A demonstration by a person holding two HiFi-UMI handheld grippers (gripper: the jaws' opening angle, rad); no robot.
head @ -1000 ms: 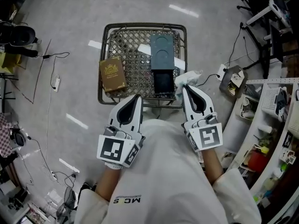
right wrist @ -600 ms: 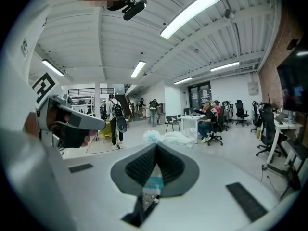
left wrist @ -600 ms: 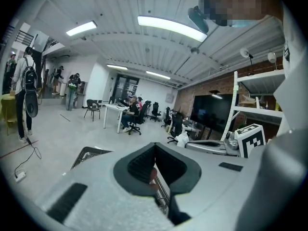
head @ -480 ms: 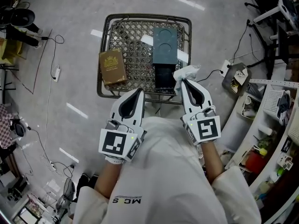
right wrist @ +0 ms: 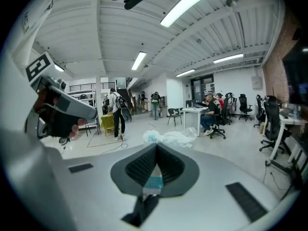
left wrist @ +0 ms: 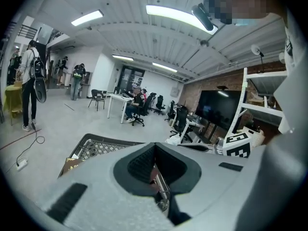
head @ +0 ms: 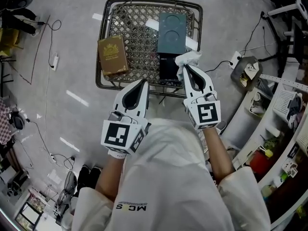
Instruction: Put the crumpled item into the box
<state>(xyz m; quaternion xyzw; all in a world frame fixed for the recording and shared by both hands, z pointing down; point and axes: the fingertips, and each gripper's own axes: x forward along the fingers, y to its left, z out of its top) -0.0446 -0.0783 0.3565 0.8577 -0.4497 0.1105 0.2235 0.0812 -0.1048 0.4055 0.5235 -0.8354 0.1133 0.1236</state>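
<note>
The right tongs (head: 186,67) are clamped tight on the crumpled white item (head: 189,58), holding it at the edge of the open dark box (head: 167,72) on the wire tabletop (head: 139,42). The left tongs (head: 142,83) are closed and empty.

Wire mesh basket (head: 139,42) at 12 o'clock of head view, standing on grey floor (head: 67,109). Brown gold-crested case (head: 113,57) lying flat at basket's 9 o'clock edge. White power strip (head: 54,60) with cable at 10 o'clock. Cluttered shelving (head: 281,143) at 4 o'clock. Left gripper view: standing person with backpack (left wrist: 30,76) at 9 o'clock, dark screen (left wrist: 219,109) at 3 o'clock, strip light (left wrist: 178,16) at 12 o'clock.
</note>
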